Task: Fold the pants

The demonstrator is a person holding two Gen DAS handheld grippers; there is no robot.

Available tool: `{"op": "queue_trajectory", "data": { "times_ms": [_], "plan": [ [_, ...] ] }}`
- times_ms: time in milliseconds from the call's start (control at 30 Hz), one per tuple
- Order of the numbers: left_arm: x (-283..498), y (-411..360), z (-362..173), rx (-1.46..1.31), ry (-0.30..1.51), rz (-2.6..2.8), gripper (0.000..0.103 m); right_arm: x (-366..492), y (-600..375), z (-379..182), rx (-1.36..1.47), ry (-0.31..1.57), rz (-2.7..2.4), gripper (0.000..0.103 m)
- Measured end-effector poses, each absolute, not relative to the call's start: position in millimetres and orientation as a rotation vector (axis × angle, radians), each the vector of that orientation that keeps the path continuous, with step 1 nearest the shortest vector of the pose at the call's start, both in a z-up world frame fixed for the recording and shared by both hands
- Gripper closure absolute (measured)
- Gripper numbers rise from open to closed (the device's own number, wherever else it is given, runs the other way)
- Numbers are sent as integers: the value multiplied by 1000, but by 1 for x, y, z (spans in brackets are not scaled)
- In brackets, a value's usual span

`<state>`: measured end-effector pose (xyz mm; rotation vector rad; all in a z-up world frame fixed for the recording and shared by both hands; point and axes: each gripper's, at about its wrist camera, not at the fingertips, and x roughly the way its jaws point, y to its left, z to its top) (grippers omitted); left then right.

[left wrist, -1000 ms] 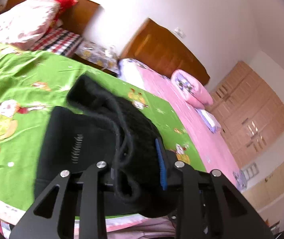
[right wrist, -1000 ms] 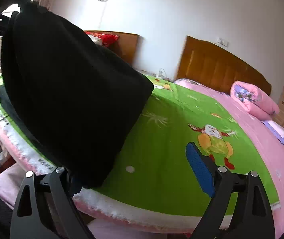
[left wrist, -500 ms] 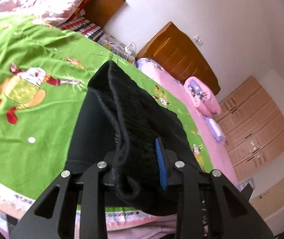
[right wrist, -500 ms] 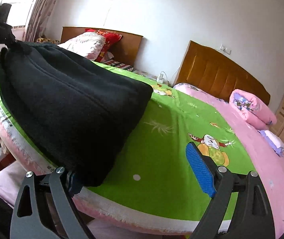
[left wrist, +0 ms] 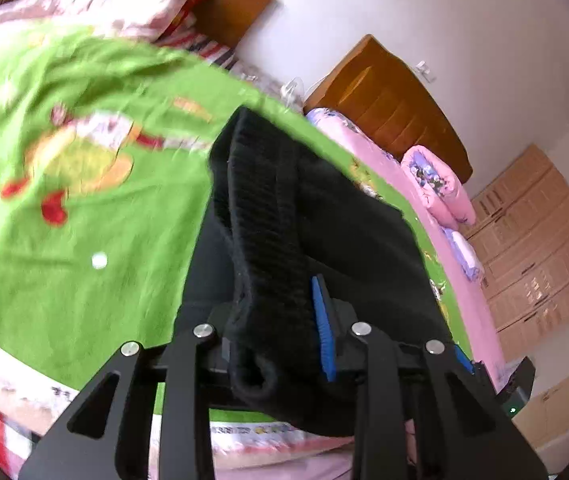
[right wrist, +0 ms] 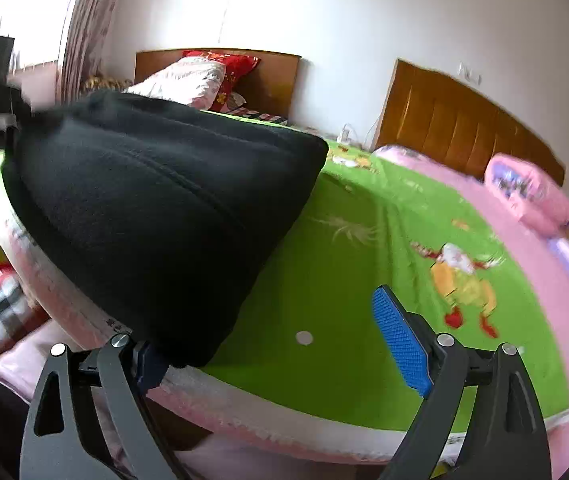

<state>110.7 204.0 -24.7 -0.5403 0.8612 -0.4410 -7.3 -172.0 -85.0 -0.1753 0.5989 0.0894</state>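
The black pants (left wrist: 284, 232) are bunched between the fingers of my left gripper (left wrist: 280, 344), which is shut on their ribbed waistband and holds them over the green bedspread (left wrist: 84, 220). In the right wrist view the pants (right wrist: 156, 216) hang as a dark folded mass at the left, over the bed's near edge. My right gripper (right wrist: 268, 344) is open; the cloth's lower corner rests against its left finger, and the blue right pad (right wrist: 400, 340) is bare.
The green cartoon-print bedspread (right wrist: 364, 264) covers the near bed. Pillows (right wrist: 200, 80) lie at its wooden headboard. A second bed with a pink sheet (right wrist: 532, 264) and a rolled pink quilt (right wrist: 532, 196) stands to the right. Wooden wardrobes (left wrist: 536, 248) line the far wall.
The pants have come down from a high hang to a lower, flatter drape over the bed's edge. My left gripper has tilted and moved with them. My right gripper stayed open.
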Motion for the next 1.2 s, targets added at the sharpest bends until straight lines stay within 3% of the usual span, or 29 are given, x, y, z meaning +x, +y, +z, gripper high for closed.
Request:
{"op": "queue_trajectory", "data": {
  "times_ms": [100,200,267,300,467,567,833,1000,1200],
  "plan": [
    [112,211,-29,-575,854,-466,69,-8,-172,-82,-190,612,105,17],
    [107,203,-17,-473,851,-440,58,-11,-177,-77,-186,623,174,17],
    [97,196,2,-338,820,-274,15,-18,-184,-72,-143,617,252,17],
    [91,197,11,-290,785,-208,11,-23,-191,-67,-102,605,315,17],
    [57,183,68,-122,568,-121,8,-31,-208,-36,62,510,452,16],
    [53,147,77,-62,544,-288,3,-25,-198,-23,120,470,555,16],
    [96,103,-1,57,769,-365,6,4,-140,-49,44,595,704,14],
    [86,113,-7,91,713,-415,6,9,-150,-49,151,606,755,14],
    [87,114,-9,85,708,-416,6,2,-142,-45,58,616,746,14]
  ]
}}
